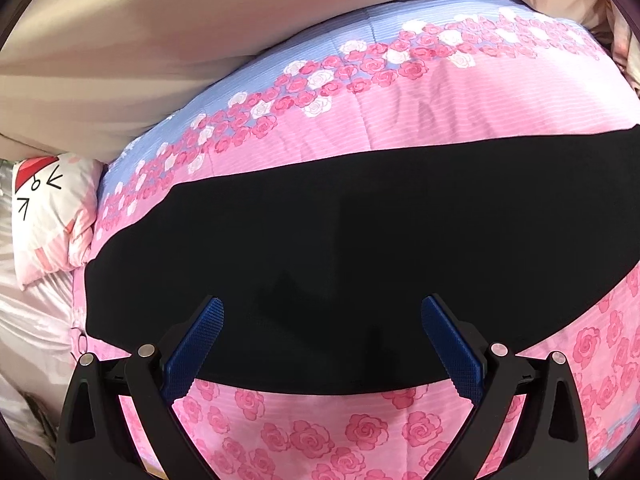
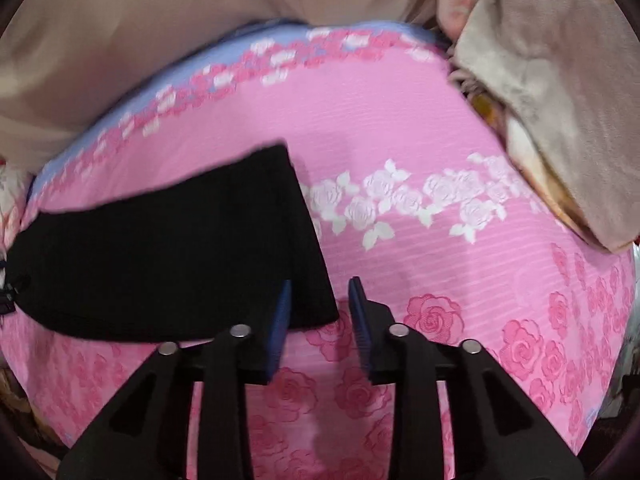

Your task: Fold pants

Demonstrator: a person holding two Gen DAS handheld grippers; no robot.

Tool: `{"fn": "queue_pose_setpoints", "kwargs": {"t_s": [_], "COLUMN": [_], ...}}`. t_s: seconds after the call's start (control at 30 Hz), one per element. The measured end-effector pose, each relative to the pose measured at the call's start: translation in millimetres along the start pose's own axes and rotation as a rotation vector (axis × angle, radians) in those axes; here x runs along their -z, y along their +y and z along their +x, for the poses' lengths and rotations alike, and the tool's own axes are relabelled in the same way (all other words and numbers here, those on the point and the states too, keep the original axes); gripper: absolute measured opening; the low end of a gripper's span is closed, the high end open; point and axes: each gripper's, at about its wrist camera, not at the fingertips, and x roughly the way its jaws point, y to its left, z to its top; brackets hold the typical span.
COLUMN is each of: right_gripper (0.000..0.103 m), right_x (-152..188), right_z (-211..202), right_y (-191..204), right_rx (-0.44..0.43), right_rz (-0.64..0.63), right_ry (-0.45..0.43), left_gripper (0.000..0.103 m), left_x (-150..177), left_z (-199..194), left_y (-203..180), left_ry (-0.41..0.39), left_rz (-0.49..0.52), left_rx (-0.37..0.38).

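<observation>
We look down on a bed covered by a pink quilt printed with darker pink roses (image 1: 420,120), which carries a band of white and pink roses and a pale blue striped border along its far edge. Beyond that edge hangs a beige, softly folded curtain-like fabric (image 1: 200,20).

The black pants (image 1: 360,248) lie flat across the quilt as a long, smooth strip running side to side. In the right wrist view their squared end (image 2: 304,240) stops near the middle of the bed, beside a row of white roses.

At the left side of the bed we see a white and pink cushion with a red and black cartoon drawing (image 1: 48,216), resting on pale satin-like sheeting (image 1: 32,320). At the right side a grey-beige fleecy blanket (image 2: 552,112) lies heaped at the quilt's edge, with something orange-brown beneath it that we cannot make out.

Our left gripper (image 1: 322,312) hangs over the near edge of the pants with its blue-padded fingers spread wide, nothing between them. Our right gripper (image 2: 318,292) stands with a narrower gap just past the corner of the pants' end; its pads press on nothing.
</observation>
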Motion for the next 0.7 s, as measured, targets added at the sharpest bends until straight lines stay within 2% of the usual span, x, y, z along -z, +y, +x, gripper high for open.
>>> {"fn": "queue_pose_setpoints", "kwargs": {"t_s": [0.07,0.23,0.4,0.53,0.7], "right_gripper": [0.063,0.069,0.083,0.084,0.084], "right_x": [-0.9,2.4,9.1,11.3,16.1], "right_z": [-21.6,-42.8,-48.3,-38.5,-22.9], "right_y": [0.7,10.1,43.2,57.1,40.6], "right_rx": [0.018,0.049,0.061,0.044,0.033], "right_rz": [0.047,0.149,0.158,0.165,0.278], "right_ry": [-0.071,-0.111,-0.106,-0.088,-0.064], "left_gripper": [0.098,0.098,0.098,0.098,0.098], "left_x": [-0.5,-4.9,-10.1,-11.3,-9.9], "left_z": [-3.4,-4.0,-4.8,-4.7,-0.8], "left_y": [-0.3,-0.1,8.2,19.2,31.5], "left_ry": [-0.016,-0.022,-0.029,-0.039,-0.024], "left_rz": [-0.001,-0.026,-0.066,-0.102,-0.122], "left_rx": [0.009,0.026,0.036,0.05,0.035]}}
